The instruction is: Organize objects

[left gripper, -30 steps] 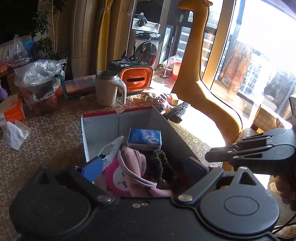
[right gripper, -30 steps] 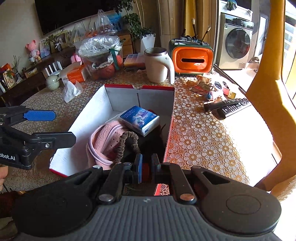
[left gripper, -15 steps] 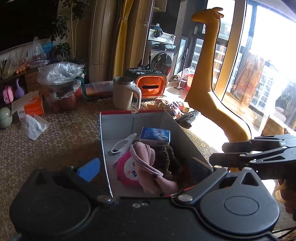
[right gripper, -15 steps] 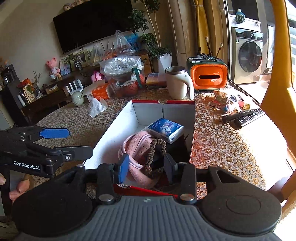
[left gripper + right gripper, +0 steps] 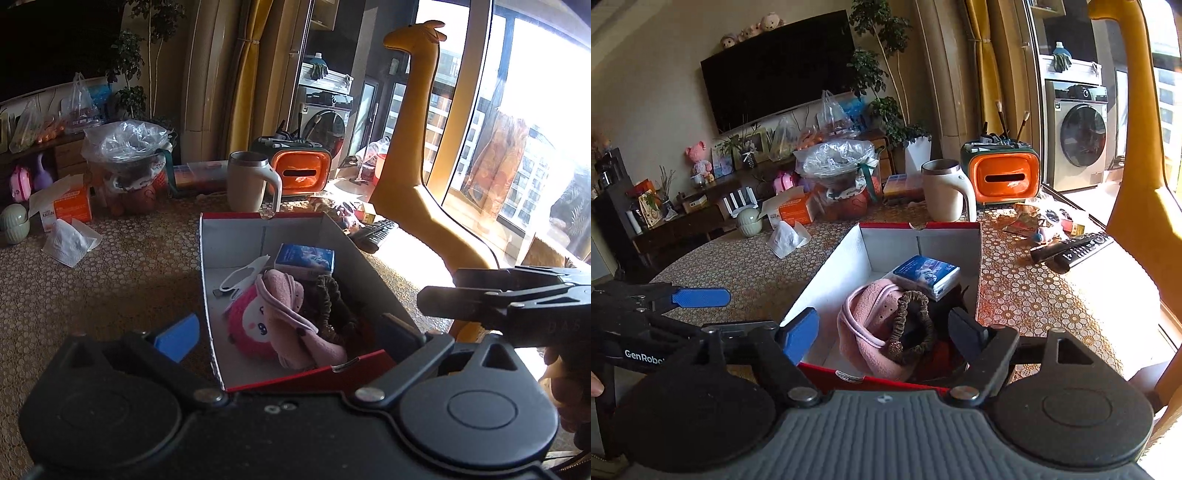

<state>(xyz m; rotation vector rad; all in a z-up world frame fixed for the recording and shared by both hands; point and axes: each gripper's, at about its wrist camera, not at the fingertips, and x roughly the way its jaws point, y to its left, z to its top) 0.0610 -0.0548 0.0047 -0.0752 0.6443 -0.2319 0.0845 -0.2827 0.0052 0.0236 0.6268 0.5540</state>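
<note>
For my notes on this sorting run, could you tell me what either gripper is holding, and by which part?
Nothing is held. The left gripper is open, the right gripper is opening, and both are empty above the box.

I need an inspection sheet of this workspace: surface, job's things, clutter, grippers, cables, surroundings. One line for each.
Surface: round table with a patterned lace cover.
Job's things: open red box holding a blue packet, pink cloth, scrunchie, pink plush and white mask.
Clutter: mug, orange case, two remotes, tissue, orange carton, plastic-wrapped basket.
Grippers: left gripper open, nothing between its fingers; right gripper opening over the box, holding nothing.
Cables: nothing seen.
Surroundings: TV, plants, washing machine, yellow giraffe, bright window.
</note>
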